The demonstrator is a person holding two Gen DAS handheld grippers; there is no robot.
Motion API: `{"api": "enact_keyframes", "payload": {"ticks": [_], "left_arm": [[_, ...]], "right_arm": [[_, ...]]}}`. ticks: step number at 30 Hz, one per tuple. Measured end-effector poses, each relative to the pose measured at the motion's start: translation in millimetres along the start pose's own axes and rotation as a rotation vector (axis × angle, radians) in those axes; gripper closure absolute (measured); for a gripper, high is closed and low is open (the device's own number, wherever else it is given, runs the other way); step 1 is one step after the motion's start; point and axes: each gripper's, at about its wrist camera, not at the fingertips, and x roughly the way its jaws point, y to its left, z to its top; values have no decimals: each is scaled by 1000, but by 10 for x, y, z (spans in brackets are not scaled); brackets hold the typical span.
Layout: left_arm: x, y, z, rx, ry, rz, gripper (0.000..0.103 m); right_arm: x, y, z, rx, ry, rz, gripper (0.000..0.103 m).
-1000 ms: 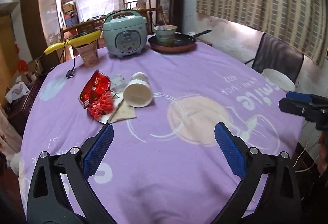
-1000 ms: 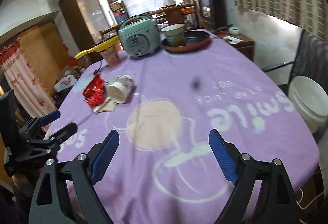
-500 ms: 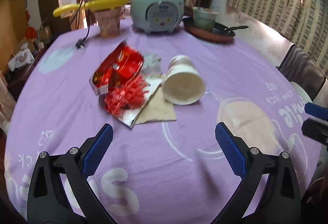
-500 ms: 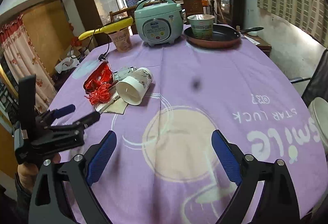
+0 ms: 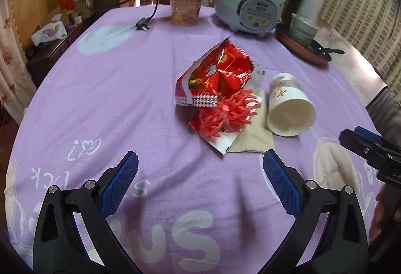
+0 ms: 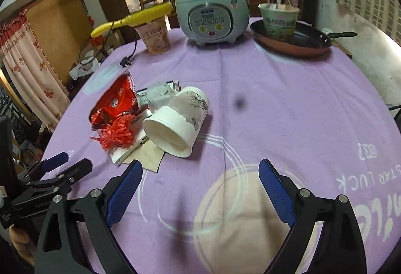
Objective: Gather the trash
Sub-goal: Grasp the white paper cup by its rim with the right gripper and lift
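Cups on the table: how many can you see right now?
3. A white paper cup lies on its side beside the red wrapper. A noodle cup stands under the yellow handle. A green noodle cup sits in the frying pan. The rice cooker may hide others.

Soft daylight, brightest from the far room and the curtained window (image 5: 361, 10) at right. Faint diffuse shadows on the purple tablecloth (image 5: 112, 88). Strong fisheye bending, black vignette at corners. Dark smudge on the right wrist lens. Slight blur toward edges; centre reasonably sharp.
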Motion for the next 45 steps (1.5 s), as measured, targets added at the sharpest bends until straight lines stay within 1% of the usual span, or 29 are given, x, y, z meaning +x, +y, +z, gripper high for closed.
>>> {"api": "enact_keyframes", "payload": {"ticks": [2, 3, 6, 8, 9, 13, 15, 18, 20, 21, 22, 23, 25, 27, 28, 31, 33, 35, 37, 38, 39, 40, 41, 42, 43, 45], "left_arm": [[23, 24, -9, -5, 7, 16, 7], [26, 43, -14, -14, 11, 28, 7], [39, 113, -12, -47, 21, 21, 7], [61, 182, -6, -75, 32, 19, 7], [78, 223, -7, -96, 41, 15, 7], [117, 253, -26, -112, 68, -4, 7], [112, 240, -31, -104, 70, -7, 7], [90, 227, -20, -98, 59, -5, 7], [80, 223, -18, -97, 55, -4, 7], [83, 216, -18, -95, 56, -3, 7], [88, 209, -19, -93, 57, -2, 7], [94, 207, -21, -91, 60, -1, 7], [105, 205, -20, -93, 63, -3, 7], [109, 207, -19, -94, 63, -2, 7], [111, 206, -19, -94, 64, -2, 7], [130, 202, -14, -91, 67, 0, 7], [141, 209, -14, -93, 68, 2, 7], [144, 218, -10, -97, 69, 3, 7], [141, 226, -13, -100, 66, 1, 7], [137, 231, -14, -100, 65, 1, 7], [130, 233, -12, -100, 63, 0, 7], [122, 232, -10, -100, 60, -3, 7], [118, 229, -10, -98, 59, -3, 7], [116, 228, -10, -97, 58, -2, 7], [114, 225, -13, -98, 58, -1, 7], [121, 234, -11, -101, 60, 2, 7]], "right_arm": [[120, 47, 67, -10, 11, 5, 10], [178, 98, 107, -35, 12, 3, 11], [331, 269, 149, -141, 32, -54, 11], [405, 372, 139, -218, 26, -99, 11], [434, 409, 135, -248, 16, -119, 13], [523, 463, 179, -314, -7, -174, 28], [540, 449, 205, -312, -18, -178, 32], [540, 421, 214, -301, -30, -170, 34], [577, 424, 222, -305, -31, -188, 43], [610, 430, 228, -310, -24, -203, 51], [641, 428, 236, -310, -17, -211, 56], [666, 422, 245, -307, -12, -214, 58], [702, 403, 255, -296, -4, -216, 65], [718, 390, 256, -286, 0, -210, 70], [717, 386, 256, -284, 1, -208, 70], [689, 383, 251, -278, 0, -193, 70], [645, 368, 254, -263, 0, -165, 70], [600, 351, 258, -241, 0, -98, 70], [572, 342, 262, -225, 35, -15, 68], [565, 349, 261, -226, 69, 25, 65], [537, 351, 265, -226, 77, 44, 52], [498, 348, 272, -222, 66, 51, 33], [422, 329, 307, -211, 35, 56, 26], [381, 319, 321, -204, 18, 60, 24], [337, 307, 356, -195, 6, 70, 24], [297, 268, 436, -163, 0, 95, 22]]}}
